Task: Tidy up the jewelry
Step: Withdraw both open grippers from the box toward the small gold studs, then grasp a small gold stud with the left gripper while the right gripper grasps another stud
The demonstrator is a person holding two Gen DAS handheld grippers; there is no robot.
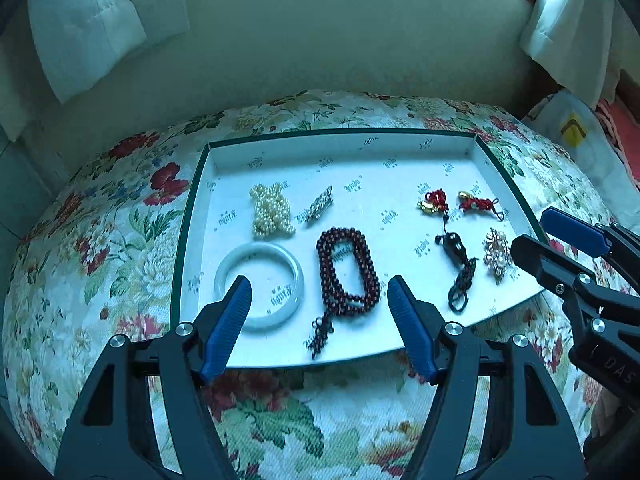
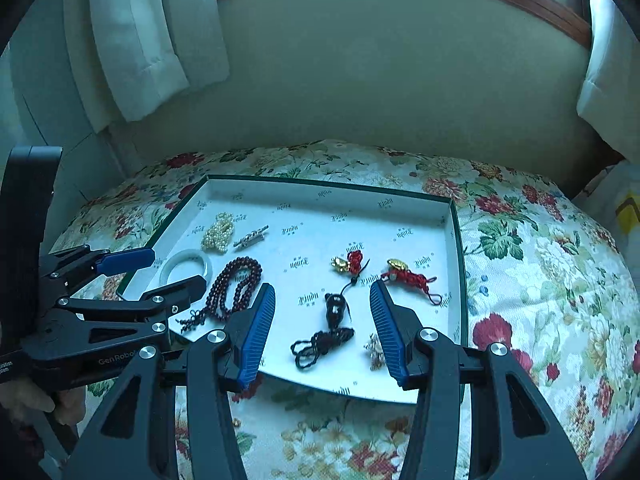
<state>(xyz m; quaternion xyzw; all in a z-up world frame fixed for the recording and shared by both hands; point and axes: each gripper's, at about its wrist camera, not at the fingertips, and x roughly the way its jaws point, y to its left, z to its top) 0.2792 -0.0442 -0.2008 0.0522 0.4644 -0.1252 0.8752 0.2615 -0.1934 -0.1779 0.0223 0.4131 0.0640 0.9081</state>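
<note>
The left gripper [image 1: 320, 292] hangs with jaws wide and empty over the tray's [image 1: 340, 134] near edge, the red bead loop [image 1: 347, 272] just beyond and between its fingers, long axis running near to far. The bangle [image 1: 260, 284] lies behind the left finger. The right gripper [image 2: 322, 292], also open and empty, frames the black pendant [image 2: 335, 310] and its cord; each hand seems nearest its own piece.

"GenRobot", partly cut off, printed on left tool [image 2: 172, 270] body. "DAS" fragment on right tool [image 1: 532, 236] body. Repeated logo inside tray [image 1: 344, 148]: illegible.
</note>
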